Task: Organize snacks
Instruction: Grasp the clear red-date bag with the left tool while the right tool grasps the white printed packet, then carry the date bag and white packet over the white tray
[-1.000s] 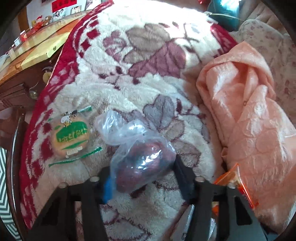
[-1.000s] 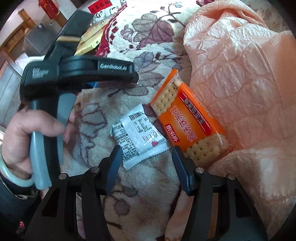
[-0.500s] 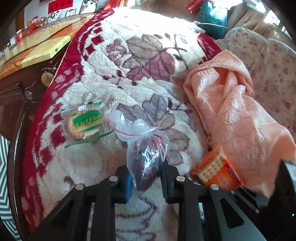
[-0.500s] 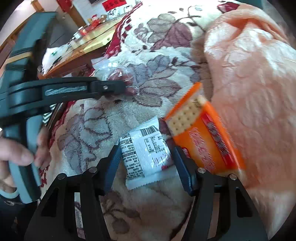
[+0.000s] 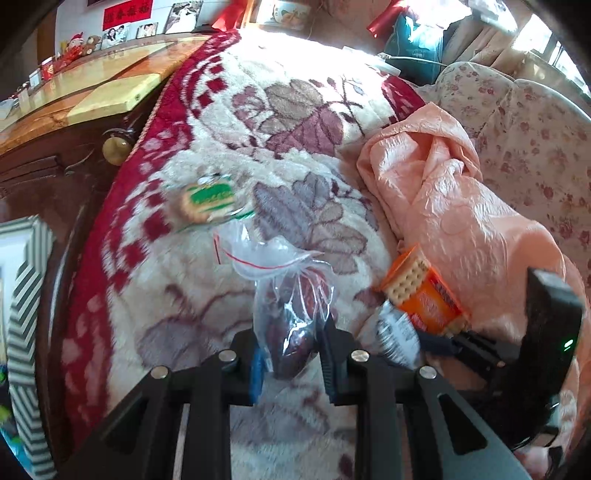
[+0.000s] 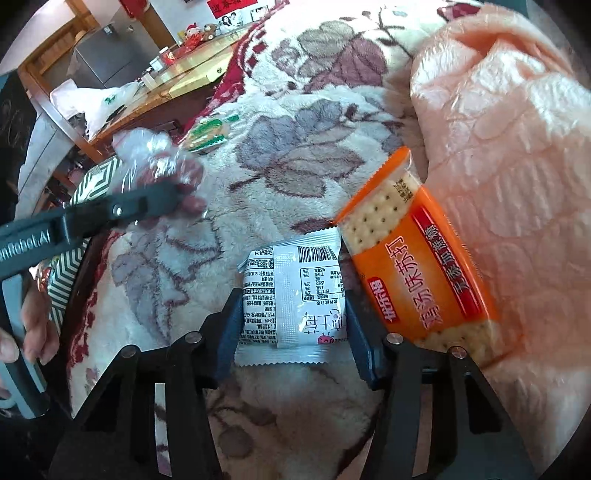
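**Bag of dates lifted, white packet framed**

My left hand-held gripper [image 5: 290, 350] has closed on the clear bag of dates [image 5: 291, 317] since a second ago and is carrying it above the floral blanket [image 5: 295, 110]. My right hand-held gripper [image 6: 293, 325] has just been narrowing around the white snack packet [image 6: 295, 295]; I cannot tell whether it is pinching yet. The orange cracker pack [image 6: 417, 266] is lying just right of that packet, the green biscuit pack [image 5: 207, 201] beyond the bag.

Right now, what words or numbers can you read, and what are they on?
"nRobotAI": on the left gripper, with the start cut off.
"苏打" and "无添加蔗糖": on the orange cracker pack.
"400-659": the start of a number on the white packet. The rest of its print is too small to read.
The green cookie pack and the red wall sign are too blurred to read.
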